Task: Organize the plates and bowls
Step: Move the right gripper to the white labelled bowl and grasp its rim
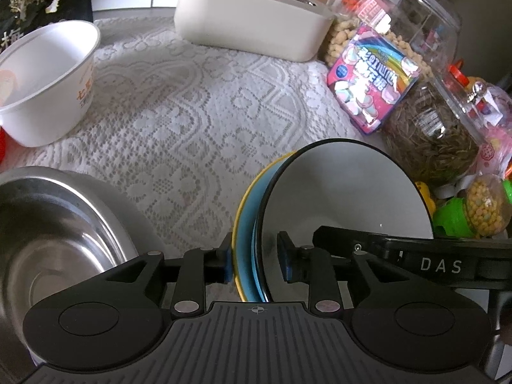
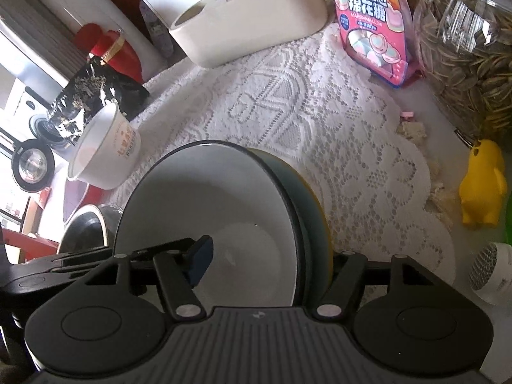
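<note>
A white bowl with a black rim is nested in a blue dish and a yellow plate. My left gripper straddles their rims on one side. Its outer pad touches the yellow edge and its inner pad stands a little clear inside the bowl. My right gripper straddles the opposite side, one pad well inside the bowl and the other finger hidden behind the yellow rim. Both are open. A steel bowl and a white printed bowl stand to the left.
A beige box stands at the back of the lace cloth. On the right are a pink marshmallow bag, a jar of seeds, a clear lidded jar, a green toy and a yellow duck.
</note>
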`<action>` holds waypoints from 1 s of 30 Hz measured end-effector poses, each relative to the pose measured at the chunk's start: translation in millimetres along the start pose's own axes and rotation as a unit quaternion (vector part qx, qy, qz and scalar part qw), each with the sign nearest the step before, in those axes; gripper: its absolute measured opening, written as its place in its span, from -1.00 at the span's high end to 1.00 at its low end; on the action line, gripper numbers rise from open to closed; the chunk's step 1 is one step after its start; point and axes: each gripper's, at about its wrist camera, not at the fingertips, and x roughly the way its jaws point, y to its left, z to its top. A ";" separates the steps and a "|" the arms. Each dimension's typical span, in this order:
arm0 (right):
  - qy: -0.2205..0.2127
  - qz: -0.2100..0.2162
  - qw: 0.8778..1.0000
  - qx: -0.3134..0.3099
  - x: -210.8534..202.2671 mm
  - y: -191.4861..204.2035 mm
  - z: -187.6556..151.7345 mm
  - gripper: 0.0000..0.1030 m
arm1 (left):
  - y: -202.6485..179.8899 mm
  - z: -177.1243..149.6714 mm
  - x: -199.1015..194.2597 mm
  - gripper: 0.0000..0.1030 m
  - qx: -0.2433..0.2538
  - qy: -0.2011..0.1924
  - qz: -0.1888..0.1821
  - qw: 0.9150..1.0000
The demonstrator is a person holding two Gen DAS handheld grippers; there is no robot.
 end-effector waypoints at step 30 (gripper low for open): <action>-0.135 -0.096 0.984 -0.071 -47.1 23.0 8.2 -0.51 | 35.2 45.1 -70.5 0.48 0.005 -0.051 -0.053 0.997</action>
